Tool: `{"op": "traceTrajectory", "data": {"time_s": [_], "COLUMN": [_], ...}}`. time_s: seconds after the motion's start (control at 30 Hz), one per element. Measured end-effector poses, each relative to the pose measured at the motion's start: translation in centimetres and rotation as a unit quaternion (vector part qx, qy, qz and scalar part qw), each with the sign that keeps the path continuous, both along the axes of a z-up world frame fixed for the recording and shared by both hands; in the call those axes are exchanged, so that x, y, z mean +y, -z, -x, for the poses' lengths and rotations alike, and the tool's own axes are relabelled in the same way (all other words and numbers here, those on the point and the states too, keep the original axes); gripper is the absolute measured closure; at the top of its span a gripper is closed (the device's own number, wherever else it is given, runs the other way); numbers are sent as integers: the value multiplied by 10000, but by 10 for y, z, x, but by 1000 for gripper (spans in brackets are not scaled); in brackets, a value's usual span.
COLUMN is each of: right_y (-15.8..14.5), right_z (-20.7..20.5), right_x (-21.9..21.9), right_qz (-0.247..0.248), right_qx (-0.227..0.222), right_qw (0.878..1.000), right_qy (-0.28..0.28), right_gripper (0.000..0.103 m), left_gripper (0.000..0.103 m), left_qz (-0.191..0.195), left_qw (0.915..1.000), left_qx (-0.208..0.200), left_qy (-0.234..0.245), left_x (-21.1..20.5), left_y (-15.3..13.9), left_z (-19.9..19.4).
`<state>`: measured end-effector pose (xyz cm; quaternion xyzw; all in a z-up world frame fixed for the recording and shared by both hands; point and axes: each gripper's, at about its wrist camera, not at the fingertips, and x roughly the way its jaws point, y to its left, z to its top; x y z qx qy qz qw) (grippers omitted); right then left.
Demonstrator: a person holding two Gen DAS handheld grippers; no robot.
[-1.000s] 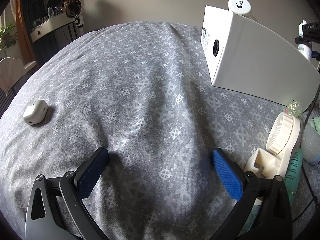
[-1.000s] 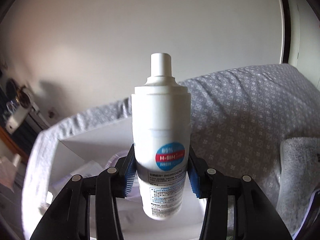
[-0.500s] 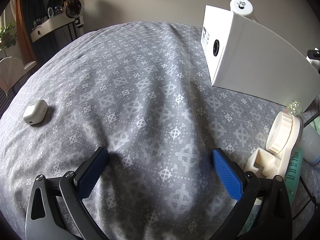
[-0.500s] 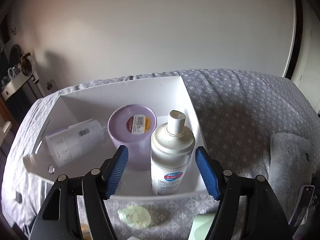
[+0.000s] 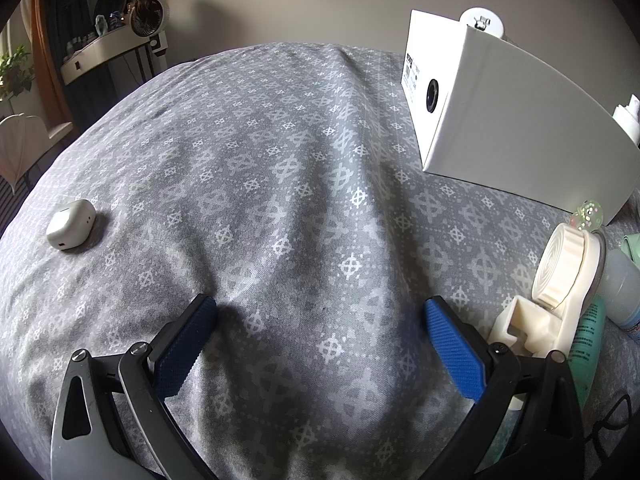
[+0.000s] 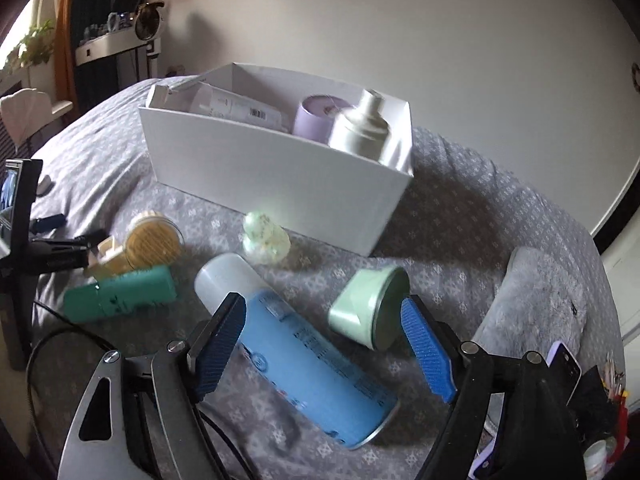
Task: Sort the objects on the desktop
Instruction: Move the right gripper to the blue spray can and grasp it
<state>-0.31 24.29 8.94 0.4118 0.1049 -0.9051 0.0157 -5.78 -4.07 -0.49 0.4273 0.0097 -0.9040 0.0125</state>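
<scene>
Pulled back from the white box with the right gripper spread and empty, spray bottle now inside it, blue bottle, green cup and green tube still lying in front, left gripper spread too.
</scene>
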Motion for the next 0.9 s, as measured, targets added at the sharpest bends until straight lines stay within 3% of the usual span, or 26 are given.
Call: {"op": "traceTrajectory", "data": {"time_s": [0.13,0.3,0.37,0.47,0.57,0.7,0.9], "right_y": [2,16,28,49,63,73,75], "right_z": [2,0,-1,2,8,20,39], "right_x": [22,0,-15,-31,-36,-33,-16], "right_qz": [71,-103,-381,-1019,-1325,-1320,-589], "right_qx": [-196,-567,-724,-920,-954,-1030,-1167], "right_qw": [9998,9961,9920,9844,9800,9798,9880], "right_qy": [27,-670,-962,-1100,-1136,-1098,-819], "right_gripper": [23,23,23,23,23,23,23], "left_gripper": [0,0,0,0,0,0,0], "left_qz": [1,0,1,1,1,0,-1], "left_qw": [10000,10000,10000,10000,10000,10000,10000], "left_qx": [0,0,0,0,1,0,0], "left_qy": [0,1,1,1,1,1,2], "left_x": [-1,0,-1,-1,0,0,0], "left_y": [0,0,0,0,0,0,0], "left_z": [0,0,0,0,0,0,0]}}
